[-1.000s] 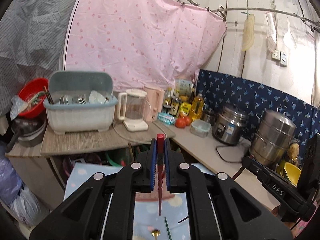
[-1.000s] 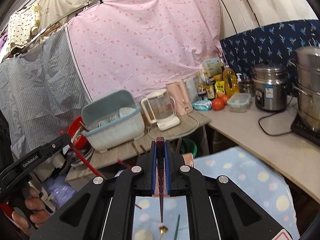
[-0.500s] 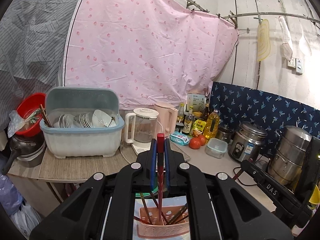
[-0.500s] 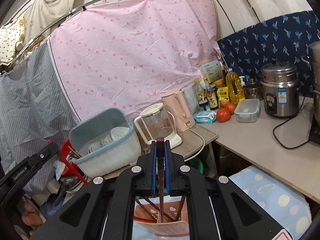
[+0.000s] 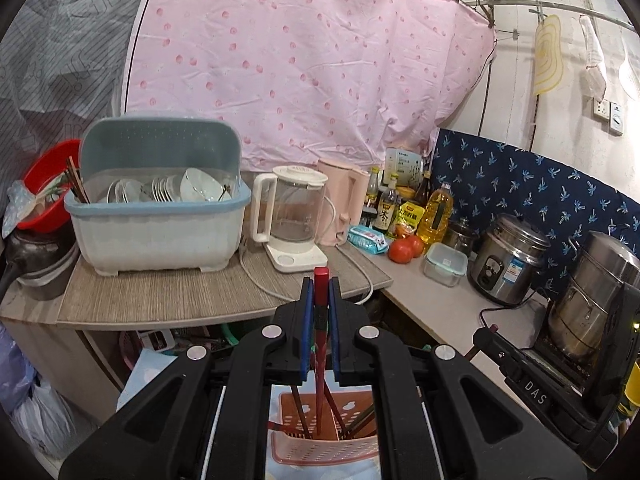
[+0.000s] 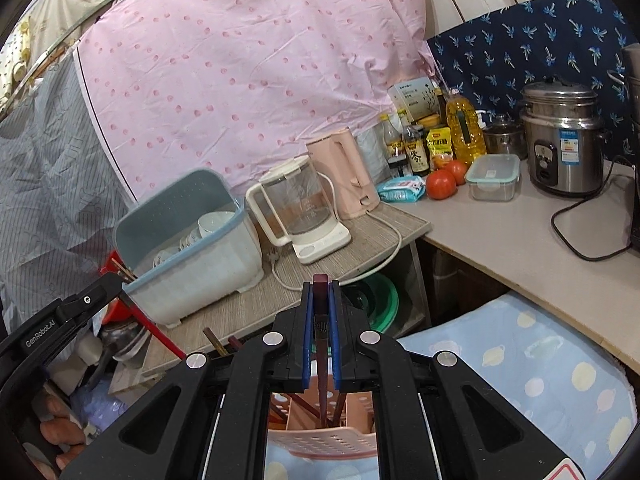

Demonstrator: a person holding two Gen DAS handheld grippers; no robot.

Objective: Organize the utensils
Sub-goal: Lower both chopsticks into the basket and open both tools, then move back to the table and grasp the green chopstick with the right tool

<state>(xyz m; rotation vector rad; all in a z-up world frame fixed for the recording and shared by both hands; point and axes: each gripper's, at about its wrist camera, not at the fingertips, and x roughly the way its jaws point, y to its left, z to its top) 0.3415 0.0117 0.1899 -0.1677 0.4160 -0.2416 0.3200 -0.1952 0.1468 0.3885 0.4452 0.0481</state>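
The left gripper [image 5: 320, 292] pinches a red chopstick [image 5: 319, 344] tight. Its tip points down into the pink holder [image 5: 324, 446] (more sticks stand inside). The right gripper [image 6: 320, 300] squeezes a dark chopstick [image 6: 321, 344] over the same holder [image 6: 322, 442].

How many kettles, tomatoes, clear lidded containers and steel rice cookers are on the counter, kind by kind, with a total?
Kettles: 2, the glass kettle and the pink kettle
Tomatoes: 2, one tomato in front and the other tomato behind it
Clear lidded container: 1
Steel rice cooker: 1
Total: 6
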